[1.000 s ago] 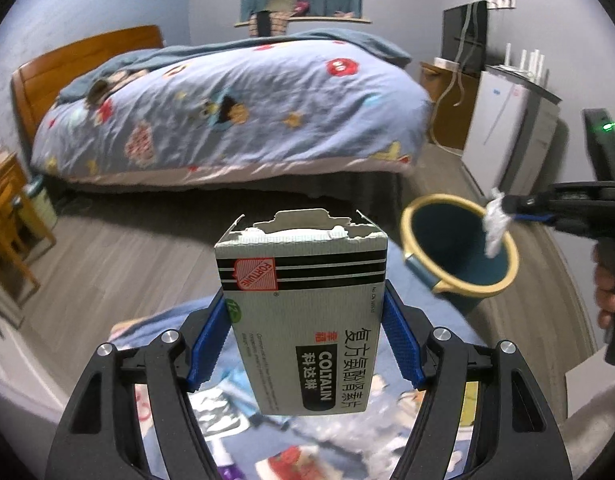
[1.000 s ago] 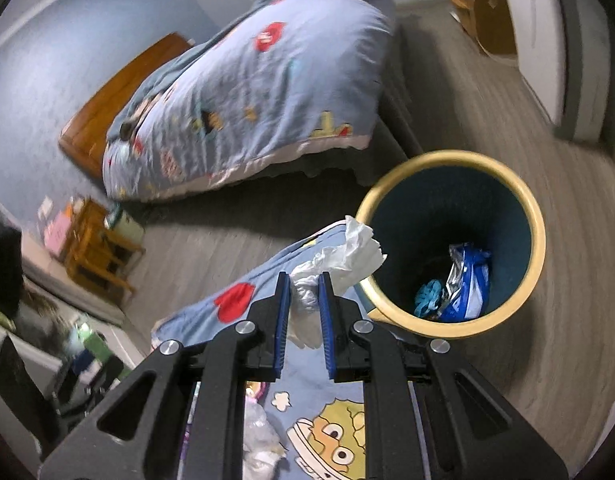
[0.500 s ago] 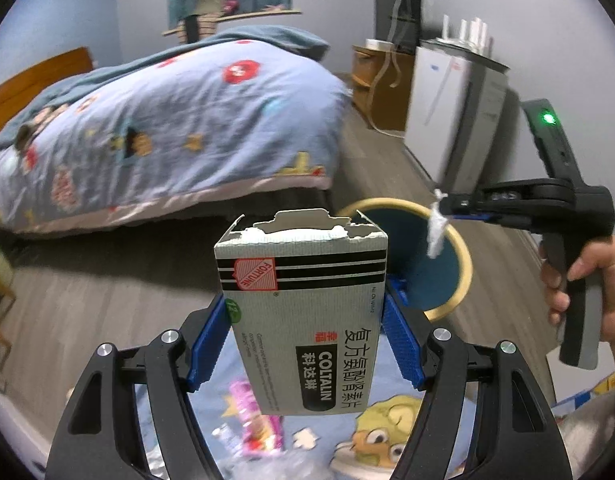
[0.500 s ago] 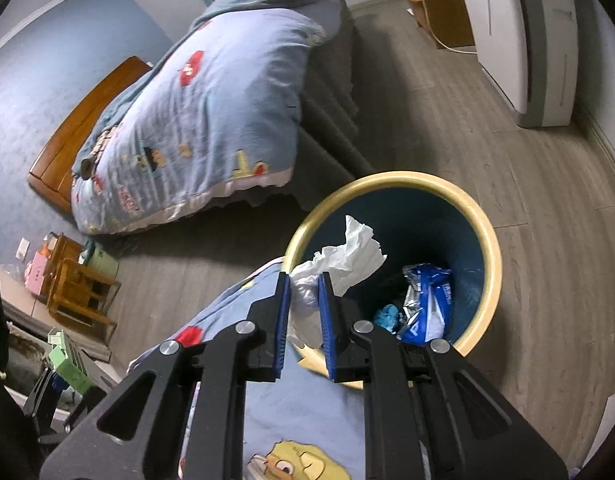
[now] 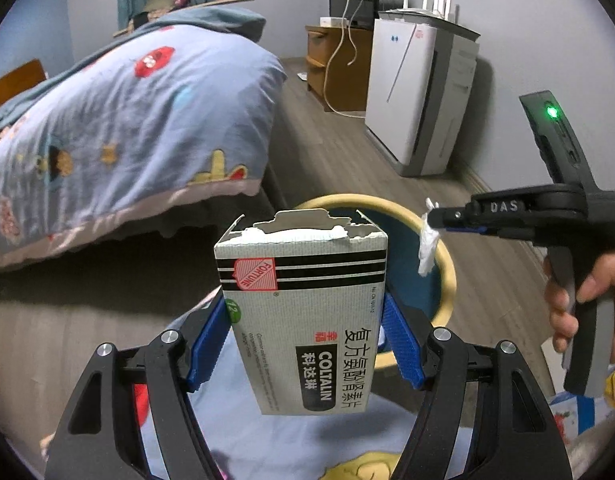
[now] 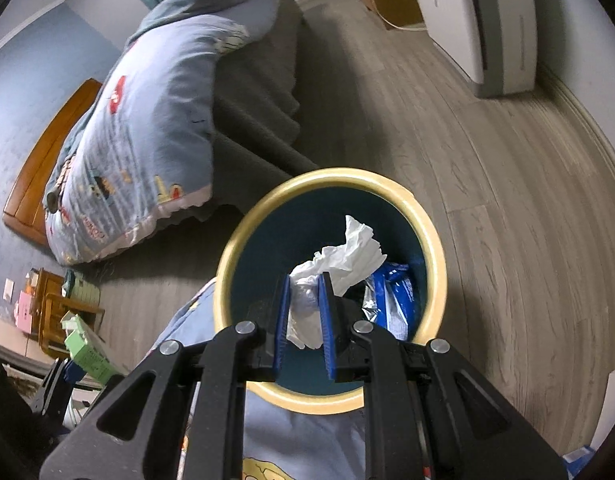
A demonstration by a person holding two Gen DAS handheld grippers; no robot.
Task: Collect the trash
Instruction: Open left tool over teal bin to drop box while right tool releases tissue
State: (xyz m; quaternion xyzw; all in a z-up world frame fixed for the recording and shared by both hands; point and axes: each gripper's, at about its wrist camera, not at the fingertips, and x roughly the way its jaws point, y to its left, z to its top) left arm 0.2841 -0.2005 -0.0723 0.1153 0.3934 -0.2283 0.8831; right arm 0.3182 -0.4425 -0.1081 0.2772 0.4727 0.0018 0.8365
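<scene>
From my feeds the bed (image 5: 119, 120) fills the far side of the room beyond the trash bin (image 6: 435, 256), its blue cartoon-print quilt hanging toward the wooden floor (image 6: 507, 184). A white appliance (image 5: 419, 96) stands against the wall past the bin, well apart from it. The bin itself, dark blue inside with a yellow rim, sits on the floor just beside a patterned blue cloth (image 6: 303, 440) that overlaps its near edge in my right view. Inside the bin I can see a blue and silver wrapper (image 6: 395, 300) lying against the wall. My left gripper (image 5: 303, 344) has its fingers spread wide and clamped on the two sides of a torn-open medicine box (image 5: 307, 320), grey-white with black stripes, held upright on the near side of the bin, so the box hides part of the rim. My right gripper (image 6: 303, 312) has its fingers nearly together, pinching a crumpled white tissue (image 6: 343, 260) directly above the bin's opening; the tissue bulges out past the fingertips. In the left view a hand (image 5: 587, 308) grips the right gripper's handle, to the right of the bin.
</scene>
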